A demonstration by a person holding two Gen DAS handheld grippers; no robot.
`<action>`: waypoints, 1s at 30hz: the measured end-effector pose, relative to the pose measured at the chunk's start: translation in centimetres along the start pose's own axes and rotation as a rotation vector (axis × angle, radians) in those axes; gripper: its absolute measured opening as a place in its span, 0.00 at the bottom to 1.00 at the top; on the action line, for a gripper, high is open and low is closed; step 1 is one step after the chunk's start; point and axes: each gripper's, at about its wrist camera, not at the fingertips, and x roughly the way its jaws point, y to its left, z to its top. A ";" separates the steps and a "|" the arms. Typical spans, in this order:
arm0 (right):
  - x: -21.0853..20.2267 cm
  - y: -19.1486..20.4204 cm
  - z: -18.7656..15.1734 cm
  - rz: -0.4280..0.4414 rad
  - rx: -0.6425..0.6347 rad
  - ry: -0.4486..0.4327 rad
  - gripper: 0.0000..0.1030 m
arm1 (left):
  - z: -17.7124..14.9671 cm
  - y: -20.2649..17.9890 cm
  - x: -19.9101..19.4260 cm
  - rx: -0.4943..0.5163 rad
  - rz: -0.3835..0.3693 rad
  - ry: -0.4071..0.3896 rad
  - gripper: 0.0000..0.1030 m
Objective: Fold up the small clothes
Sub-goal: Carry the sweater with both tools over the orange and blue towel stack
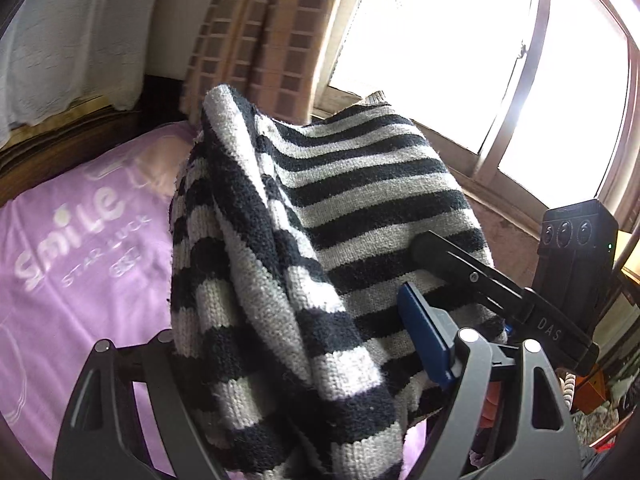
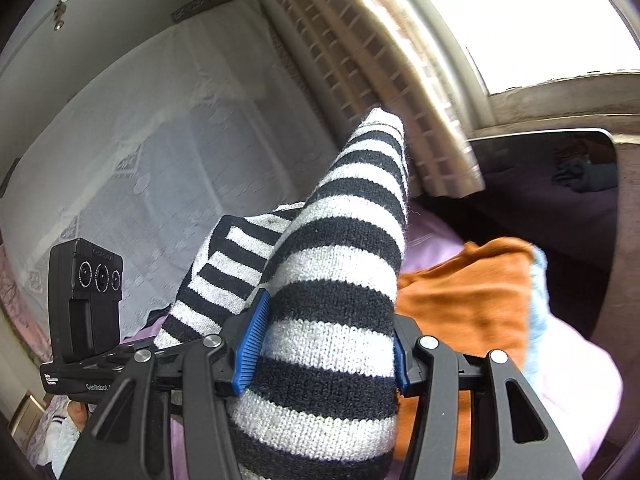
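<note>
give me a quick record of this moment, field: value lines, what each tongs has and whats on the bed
garment: black-and-white striped knit sweater, lifted off the bed, hanging bunched
left tongs: sweater draped between the fingers; one blue pad visible; grip not clear
right tongs: closed on a striped sleeve-like part, blue pads pressing both sides
surface: purple sheet printed "Smile"
other clothes: orange garment over a light blue one, on the bed
background: checked curtain, bright window
</note>
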 end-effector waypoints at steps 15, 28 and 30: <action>-0.8 -5.4 1.1 -0.077 0.072 -0.052 0.51 | 2.3 -2.9 6.6 0.055 -0.051 0.042 0.77; 1.7 -10.5 -2.0 -0.070 0.218 -0.004 0.52 | 0.7 -0.5 10.3 0.054 -0.013 0.131 0.79; 1.8 -11.3 -2.5 -0.063 0.235 0.000 0.53 | 0.6 -0.7 10.5 0.070 0.004 0.133 0.80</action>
